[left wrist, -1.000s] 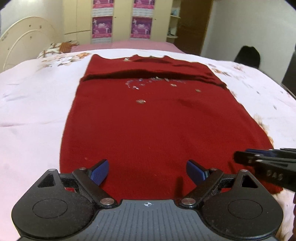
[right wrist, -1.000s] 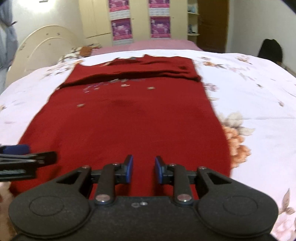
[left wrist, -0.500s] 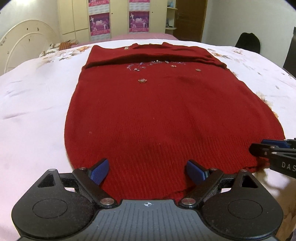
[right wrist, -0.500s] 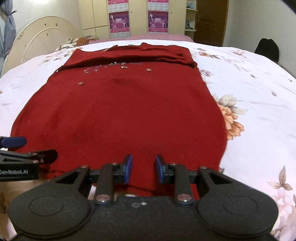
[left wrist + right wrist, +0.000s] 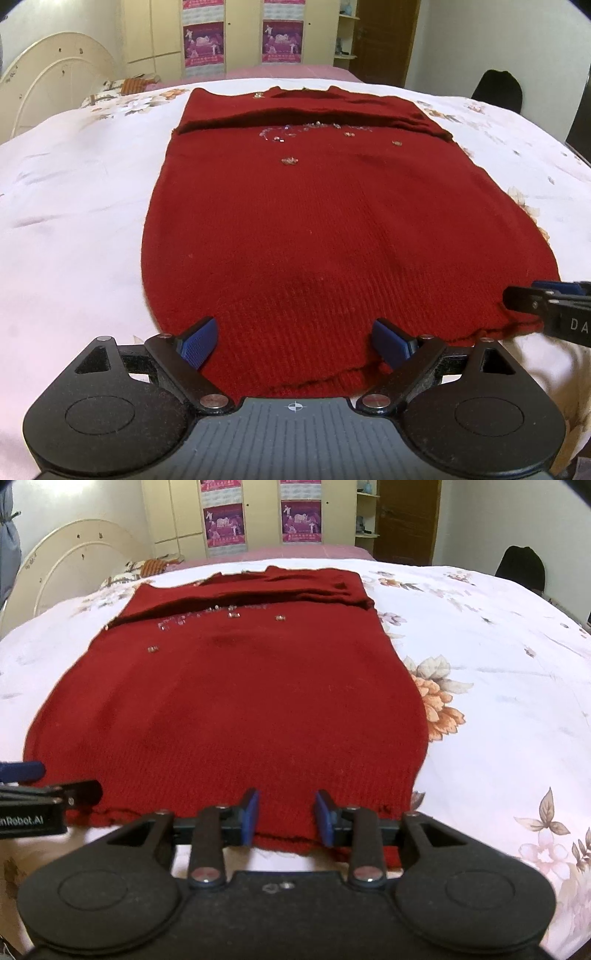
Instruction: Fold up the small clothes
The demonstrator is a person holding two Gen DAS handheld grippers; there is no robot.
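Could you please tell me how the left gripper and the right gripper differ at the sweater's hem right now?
The left gripper stands wide open; the right gripper has a narrower gap, its jaws having just been opening. Left sits near the red sweater's left hem corner, right nearer the right. Both straddle the hem, gripping nothing.

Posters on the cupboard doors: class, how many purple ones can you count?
2. One poster is on the left cupboard door, the other poster on the door right of it, both beyond the bed. Others may be out of view.
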